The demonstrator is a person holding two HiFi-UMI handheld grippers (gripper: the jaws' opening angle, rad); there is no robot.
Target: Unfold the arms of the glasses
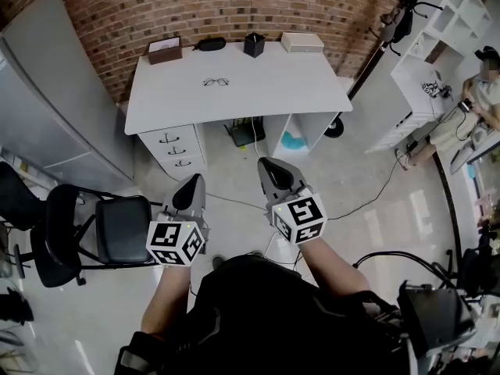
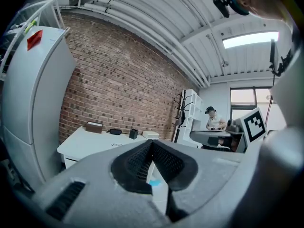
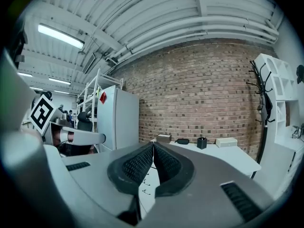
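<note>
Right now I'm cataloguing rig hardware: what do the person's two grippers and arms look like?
Left gripper and right gripper match: grey moulded shells tapering forward, black mesh-textured pads, and a white cube with black square markers at the rear. The person wears a black top; the forearms are unsleeved.

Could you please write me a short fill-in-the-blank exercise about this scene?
The glasses lie on a desk whose top is ____.
The left tool and the right tool both have their jaws ____, with nothing between them.
The wall behind the desk is made of ____.
The black chair stands on the person's ____ side.
Missing words: white; shut; brick; left.
</note>
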